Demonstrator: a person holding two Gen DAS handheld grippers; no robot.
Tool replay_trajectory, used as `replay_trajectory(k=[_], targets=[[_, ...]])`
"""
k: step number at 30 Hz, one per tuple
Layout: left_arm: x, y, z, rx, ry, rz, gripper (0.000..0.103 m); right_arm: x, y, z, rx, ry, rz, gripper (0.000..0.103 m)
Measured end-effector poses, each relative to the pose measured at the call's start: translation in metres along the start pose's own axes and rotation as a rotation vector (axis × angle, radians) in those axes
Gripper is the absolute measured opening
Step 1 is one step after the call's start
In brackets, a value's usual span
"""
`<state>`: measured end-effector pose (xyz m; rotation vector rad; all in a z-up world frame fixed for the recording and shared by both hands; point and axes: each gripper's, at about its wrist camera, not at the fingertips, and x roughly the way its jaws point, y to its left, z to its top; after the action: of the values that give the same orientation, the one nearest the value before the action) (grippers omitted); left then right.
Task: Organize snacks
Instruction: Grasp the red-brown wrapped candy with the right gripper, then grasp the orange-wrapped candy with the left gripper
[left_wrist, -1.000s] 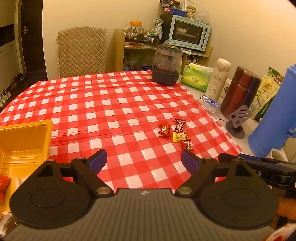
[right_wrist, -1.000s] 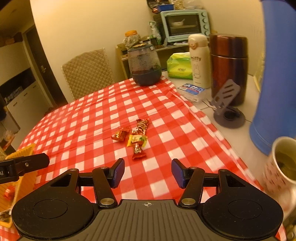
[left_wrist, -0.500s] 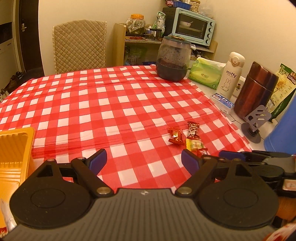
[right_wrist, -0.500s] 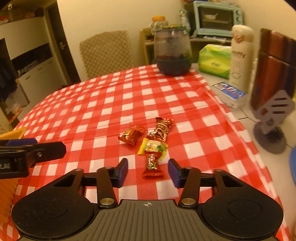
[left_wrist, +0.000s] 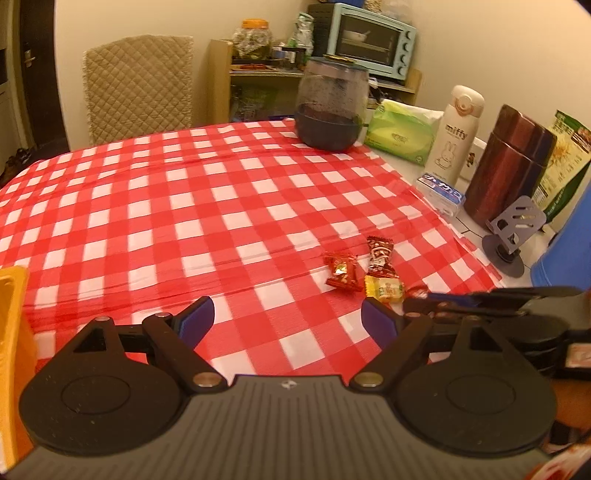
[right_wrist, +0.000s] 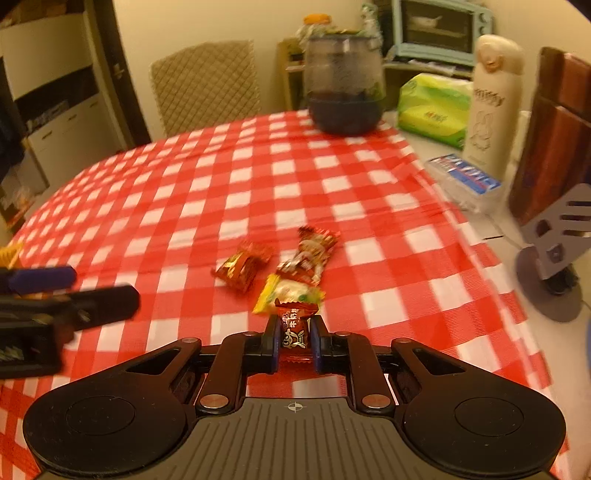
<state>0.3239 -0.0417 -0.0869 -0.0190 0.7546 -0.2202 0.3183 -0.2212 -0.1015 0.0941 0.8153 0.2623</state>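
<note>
Your right claw (right_wrist: 294, 341) pinches the small red wrapped candy (right_wrist: 294, 329); your left claw (left_wrist: 286, 317), at nine o'clock, gapes wide.

Both devices were built alike: the left gripper (left_wrist: 284, 317) and the right gripper (right_wrist: 293, 338) were made of matte black plastic, with a ribbed dark grey housing at the bottom edge. A small crosshair mark was printed at the housing centre. Two round black discs flanked each housing. Angled black link arms were fixed with silver pivot screws. Fingers (left_wrist: 194, 319) were faced with blue pads (right_wrist: 274, 343).
</note>
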Motion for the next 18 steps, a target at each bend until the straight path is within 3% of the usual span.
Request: replay_trajectory(k=[6, 13, 18], targets=[[0.027, -0.01, 0.006, 0.043, -0.011, -0.044, 0.073, -0.014, -0.02, 0.006, 0.072, -0.048, -0.038, 0.017], [0.059, -0.028, 0.013, 0.074, -0.013, -0.095, 0.05, -0.017, -0.034, 0.014, 0.153, -0.069, -0.08, 0.017], [0.08, -0.036, 0.01, 0.093, 0.002, -0.084, 0.034, -0.015, -0.036, 0.014, 0.173, -0.07, -0.075, 0.017]])
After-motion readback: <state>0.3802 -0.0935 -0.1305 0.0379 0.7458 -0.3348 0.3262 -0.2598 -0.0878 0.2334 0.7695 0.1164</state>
